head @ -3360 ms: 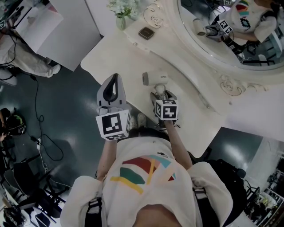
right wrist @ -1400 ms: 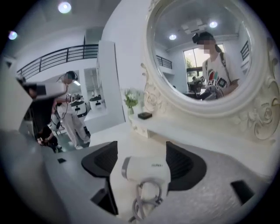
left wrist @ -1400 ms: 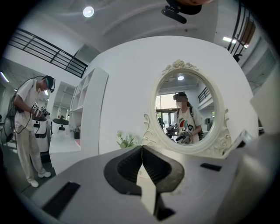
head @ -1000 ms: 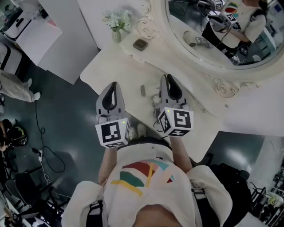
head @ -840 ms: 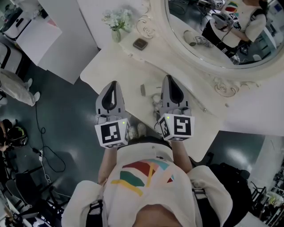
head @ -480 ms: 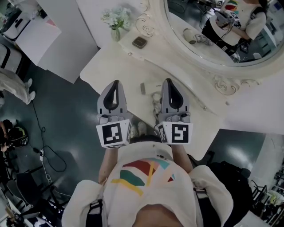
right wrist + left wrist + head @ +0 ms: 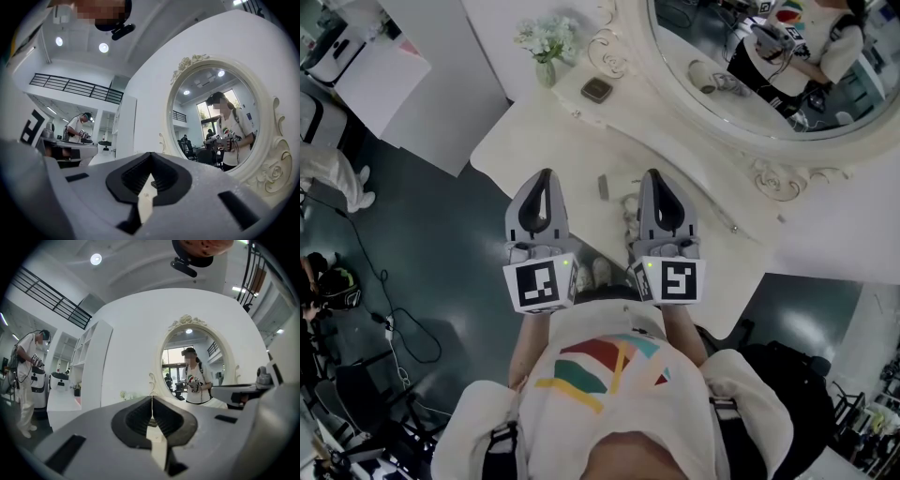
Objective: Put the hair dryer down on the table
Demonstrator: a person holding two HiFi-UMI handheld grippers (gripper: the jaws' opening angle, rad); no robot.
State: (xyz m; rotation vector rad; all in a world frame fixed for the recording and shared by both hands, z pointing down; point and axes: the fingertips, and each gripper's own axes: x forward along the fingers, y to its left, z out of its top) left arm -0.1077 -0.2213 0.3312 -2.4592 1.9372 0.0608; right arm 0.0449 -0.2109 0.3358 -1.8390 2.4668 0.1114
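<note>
The white hair dryer (image 7: 625,203) lies on the cream dressing table (image 7: 525,127), its grey nozzle end pointing left. It shows between the two grippers, and the right one hides part of it. My left gripper (image 7: 546,173) and right gripper (image 7: 654,173) are held side by side above the table's near edge, clear of the dryer. Both are shut with nothing between the jaws. In the left gripper view the left gripper (image 7: 151,397) has its jaws meeting in one line. The right gripper (image 7: 150,154) looks the same in its own view. The dryer appears in neither gripper view.
A large oval mirror (image 7: 769,66) in an ornate cream frame stands at the table's back. A small vase of flowers (image 7: 547,42) and a small dark box (image 7: 596,90) sit at the far left of the table. Dark floor with cables lies to the left.
The right gripper, earlier down at the dryer's handle, has lifted off, drawn back toward my body and levelled beside the left one. The dryer stays on the table. The left gripper has barely moved.
</note>
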